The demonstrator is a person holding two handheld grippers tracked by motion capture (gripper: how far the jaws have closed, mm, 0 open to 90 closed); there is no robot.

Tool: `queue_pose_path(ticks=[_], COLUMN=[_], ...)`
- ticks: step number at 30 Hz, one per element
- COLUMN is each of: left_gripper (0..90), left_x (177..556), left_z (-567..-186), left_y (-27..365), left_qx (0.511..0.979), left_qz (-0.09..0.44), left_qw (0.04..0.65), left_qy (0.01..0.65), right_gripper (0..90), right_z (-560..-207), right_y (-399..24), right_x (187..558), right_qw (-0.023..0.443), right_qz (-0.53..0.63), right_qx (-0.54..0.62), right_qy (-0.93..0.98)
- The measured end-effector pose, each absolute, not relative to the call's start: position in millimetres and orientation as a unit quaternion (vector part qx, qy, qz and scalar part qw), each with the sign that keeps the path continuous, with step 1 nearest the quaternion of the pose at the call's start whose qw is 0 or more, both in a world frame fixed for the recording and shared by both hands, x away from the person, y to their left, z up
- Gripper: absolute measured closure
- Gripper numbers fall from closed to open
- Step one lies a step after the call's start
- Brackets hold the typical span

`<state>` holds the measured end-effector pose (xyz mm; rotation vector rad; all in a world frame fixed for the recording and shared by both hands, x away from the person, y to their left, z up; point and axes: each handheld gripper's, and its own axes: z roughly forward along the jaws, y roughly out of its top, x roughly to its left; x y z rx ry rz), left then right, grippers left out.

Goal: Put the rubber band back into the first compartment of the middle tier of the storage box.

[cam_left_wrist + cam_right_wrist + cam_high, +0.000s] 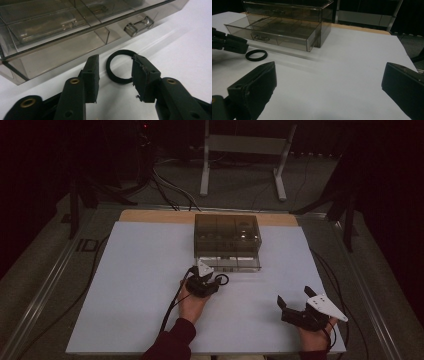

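A smoky clear drawer box (pixel 227 232) stands at the back of the white table (pixel 135 290), its bottom drawer (pixel 234 263) pulled out toward me. The drawer (pixel 50 50) has several compartments and a clear handle (pixel 139 25). A black ring (pixel 117 75) lies flat on the table just in front of the drawer. My left gripper (pixel 115 59) is open right at the ring, its jaw tips on either side of the ring's near edge, the pads not pressing it. My right gripper (pixel 294 295) rests open and wide at the front right, with nothing between its jaws (pixel 329 66). The ring (pixel 256 55) lies beside the left gripper's jaws.
The drawer box (pixel 287 11) takes up the middle back of the table. A wooden strip (pixel 155 216) edges the far side. Cables (pixel 172 307) trail from the grippers toward the front. Beyond the table stands a metal frame (pixel 245 150) on a dark floor.
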<state>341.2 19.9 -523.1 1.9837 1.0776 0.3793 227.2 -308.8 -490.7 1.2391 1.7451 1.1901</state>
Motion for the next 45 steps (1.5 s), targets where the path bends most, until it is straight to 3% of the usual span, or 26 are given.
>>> queue_pose_path(ticks=[12, 26, 45], left_gripper=[66.4, 87.3, 88.7], left_x=[349, 345, 342], left_z=[-527, -526, -524], left_y=[12, 9, 8], left_qx=[0.800, 0.823, 0.826], left_qz=[0.148, 0.168, 0.160], left_qw=[0.392, 0.355, 0.363], left_qy=[0.430, 0.411, 0.400], right_gripper=[0.4, 0.4, 0.4], right_z=[-490, -490, -491], right_y=[-309, -309, -309], right_x=[227, 227, 227], right_qw=[0.340, 0.339, 0.338], right_qz=[0.456, 0.456, 0.455], right_qx=[0.477, 0.476, 0.478], right_qy=[0.670, 0.671, 0.671])
